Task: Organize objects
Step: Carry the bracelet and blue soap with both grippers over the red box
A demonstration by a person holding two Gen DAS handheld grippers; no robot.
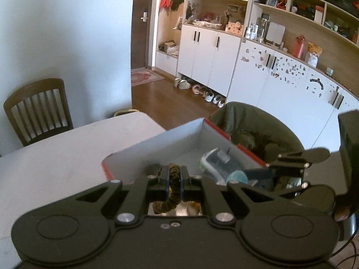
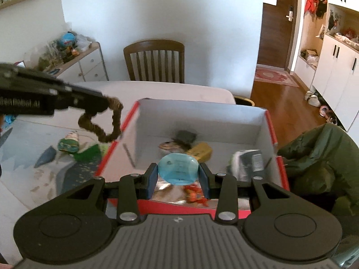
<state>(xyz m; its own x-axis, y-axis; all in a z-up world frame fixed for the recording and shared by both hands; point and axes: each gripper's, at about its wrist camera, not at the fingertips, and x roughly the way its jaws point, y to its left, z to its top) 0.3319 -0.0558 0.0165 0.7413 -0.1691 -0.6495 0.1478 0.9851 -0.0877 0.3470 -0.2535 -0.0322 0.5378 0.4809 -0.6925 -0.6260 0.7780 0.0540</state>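
Observation:
A red box with white inner walls [image 2: 202, 116] [image 1: 157, 143] stands on the table. My left gripper [image 1: 174, 180] [image 2: 102, 103] is shut on a brown twisted hair tie [image 1: 174, 174] [image 2: 112, 121], hanging just left of the box's left rim. Over the box's near edge my right gripper [image 2: 178, 174] [image 1: 258, 174] is shut on a light blue flat packet [image 2: 178, 170] [image 1: 237, 176]. Inside the box lie a yellow packet [image 2: 200, 151], a dark round item [image 2: 185, 135], a grey-white pack [image 2: 244, 159] [image 1: 215, 161] and an orange-red snack wrapper [image 2: 194, 194].
A green and white packet [image 2: 68, 143] and a green piece [image 2: 88, 153] lie on a patterned mat [image 2: 44, 157] left of the box. A green jacket [image 2: 318, 168] [image 1: 253, 125] hangs on a chair right of it. A wooden chair [image 2: 154, 60] [image 1: 38, 107] stands at the table's far side.

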